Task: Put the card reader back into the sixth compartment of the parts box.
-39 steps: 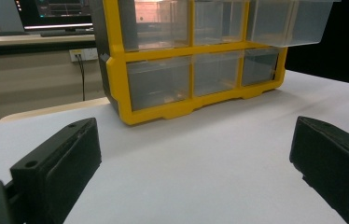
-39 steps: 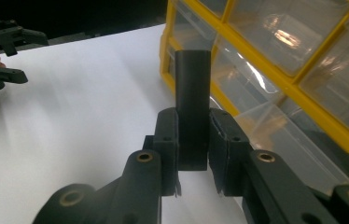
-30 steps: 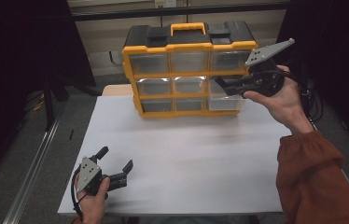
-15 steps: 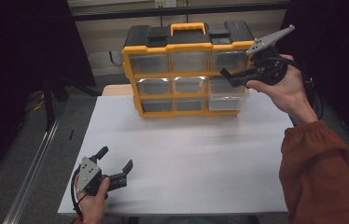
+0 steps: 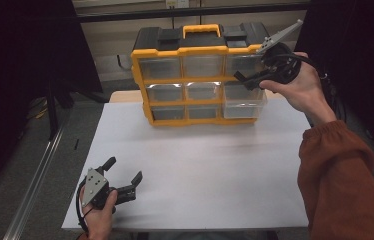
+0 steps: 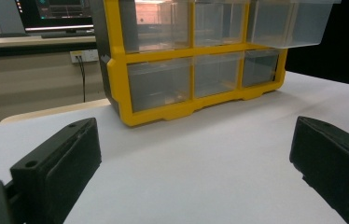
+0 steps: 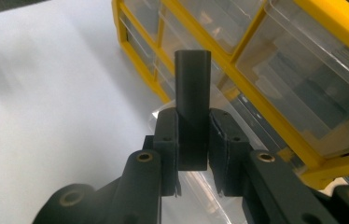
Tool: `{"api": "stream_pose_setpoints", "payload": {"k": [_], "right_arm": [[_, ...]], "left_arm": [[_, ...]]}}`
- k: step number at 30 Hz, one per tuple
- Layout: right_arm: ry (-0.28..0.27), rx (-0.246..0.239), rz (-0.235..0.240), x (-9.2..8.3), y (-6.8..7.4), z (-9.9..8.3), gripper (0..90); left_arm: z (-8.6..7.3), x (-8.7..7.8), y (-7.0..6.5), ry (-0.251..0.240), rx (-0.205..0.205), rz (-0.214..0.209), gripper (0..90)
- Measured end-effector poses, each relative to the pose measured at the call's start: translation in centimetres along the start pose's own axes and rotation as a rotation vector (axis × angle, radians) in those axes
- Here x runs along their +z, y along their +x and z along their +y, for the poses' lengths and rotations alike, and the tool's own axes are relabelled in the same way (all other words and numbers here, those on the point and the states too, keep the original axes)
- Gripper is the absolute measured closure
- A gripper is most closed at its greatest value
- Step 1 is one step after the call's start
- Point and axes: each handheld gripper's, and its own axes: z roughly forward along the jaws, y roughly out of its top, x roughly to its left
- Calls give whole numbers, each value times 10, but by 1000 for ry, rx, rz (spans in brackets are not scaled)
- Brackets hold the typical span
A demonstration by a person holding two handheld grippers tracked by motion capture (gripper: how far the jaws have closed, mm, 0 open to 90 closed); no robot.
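Note:
A yellow organiser (image 5: 175, 52) with clear drawers stands at the back of the white table (image 5: 215, 170). Its middle-right drawer (image 5: 245, 102) is pulled out a little. My right gripper (image 5: 245, 79) hangs in front of the organiser's right column, above that drawer, shut on a short black block (image 7: 192, 102) that sticks up between the pads. The same clear drawer (image 7: 196, 196) lies under the right gripper (image 7: 192, 154). My left gripper (image 5: 124, 169) rests low at the table's near left corner, open, nothing between its jaws. From the left gripper (image 6: 196, 158) the organiser (image 6: 116, 84) shows ahead.
The organiser has a black lid with a yellow handle (image 5: 201, 30). A wide stretch of bare white tabletop (image 6: 219, 140) lies between the left gripper and the organiser. A metal rail (image 5: 40, 165) runs along the floor left of the table.
The right hand has lifted its gripper, still shut on the black block, from the middle-right drawer's level up toward the top row. The left gripper has stayed put.

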Motion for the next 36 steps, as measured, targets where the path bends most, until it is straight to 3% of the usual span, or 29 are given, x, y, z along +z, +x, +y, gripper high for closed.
{"api": "stream_pose_setpoints", "payload": {"k": [11,26,30,36], "right_arm": [[93,50,4,13,-15,7,737],[219,66,15,36,-24,1,737],[265,48,19,46,-23,-1,737],[290,51,11,53,-24,-2,737]], "left_arm": [[0,0,1,-3,-2,-3,20],[0,1,0,-4,-8,-6,20],[0,0,0,-6,-8,-5,20],[0,0,1,-3,-1,-4,20]]}}
